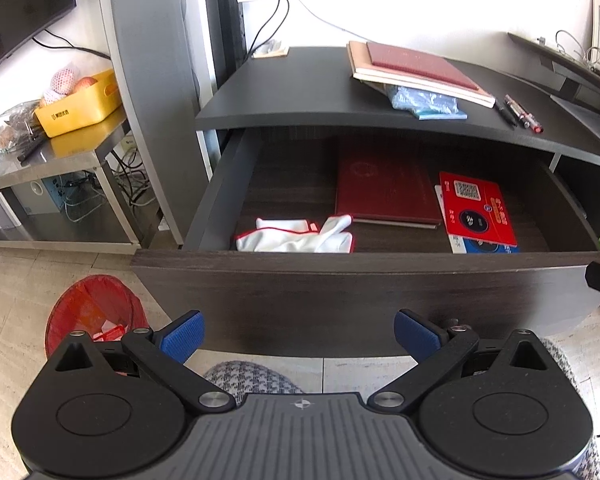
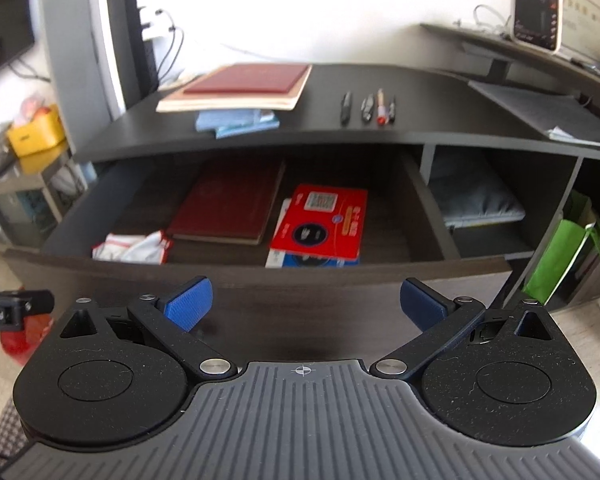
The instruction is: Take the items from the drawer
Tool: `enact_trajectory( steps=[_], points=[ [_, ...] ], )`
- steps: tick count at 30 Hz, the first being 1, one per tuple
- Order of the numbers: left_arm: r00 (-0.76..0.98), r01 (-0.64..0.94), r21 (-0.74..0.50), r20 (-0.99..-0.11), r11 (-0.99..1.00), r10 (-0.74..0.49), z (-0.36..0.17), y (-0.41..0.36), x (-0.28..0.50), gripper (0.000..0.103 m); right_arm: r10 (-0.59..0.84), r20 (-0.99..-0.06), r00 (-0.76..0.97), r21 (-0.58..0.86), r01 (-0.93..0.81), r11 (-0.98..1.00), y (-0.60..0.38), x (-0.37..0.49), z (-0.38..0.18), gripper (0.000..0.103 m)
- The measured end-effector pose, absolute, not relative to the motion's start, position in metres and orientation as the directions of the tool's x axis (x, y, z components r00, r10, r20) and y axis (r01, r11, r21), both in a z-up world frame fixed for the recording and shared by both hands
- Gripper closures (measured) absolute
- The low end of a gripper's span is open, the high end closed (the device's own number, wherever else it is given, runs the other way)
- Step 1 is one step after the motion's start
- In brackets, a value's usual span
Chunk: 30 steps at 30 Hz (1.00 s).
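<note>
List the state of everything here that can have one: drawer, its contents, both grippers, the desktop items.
drawer: pulled open
dark red book: lying flat in drawer, closed
red card: flat, on top of a blue-and-white one
white cloth: crumpled at front left of drawer
left gripper: open, empty, in front of drawer
right gripper: open, empty
stack of books: on desktop, closed
pens: lying side by side on desktop
</note>
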<state>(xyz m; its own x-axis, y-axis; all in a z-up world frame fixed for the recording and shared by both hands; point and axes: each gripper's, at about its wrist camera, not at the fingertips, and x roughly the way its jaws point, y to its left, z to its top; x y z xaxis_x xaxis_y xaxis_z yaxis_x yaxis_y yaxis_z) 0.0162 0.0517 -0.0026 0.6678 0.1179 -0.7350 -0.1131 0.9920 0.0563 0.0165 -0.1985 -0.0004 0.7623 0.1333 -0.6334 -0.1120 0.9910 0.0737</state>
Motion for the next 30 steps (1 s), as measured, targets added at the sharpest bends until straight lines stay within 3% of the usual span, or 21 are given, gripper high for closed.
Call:
enact_trajectory(
  steps=[7,30],
  points=[
    [0.636,-0.098,0.06,-0.764,0.993,0.109,-0.015,0.05,0.024,0.003,0.171,-0.691,0.702,0.076,-0.165,0.983,-0.192,0.022,-0.011,0.0],
    [0.589,-0.157,0.061,-0.795,0.986,0.143,-0.041,0.063,0.071,0.002,0.034,-0.766,0.642,-0.019,-0.075,0.997,-0.196,0.07,-0.036,0.0]
  ],
)
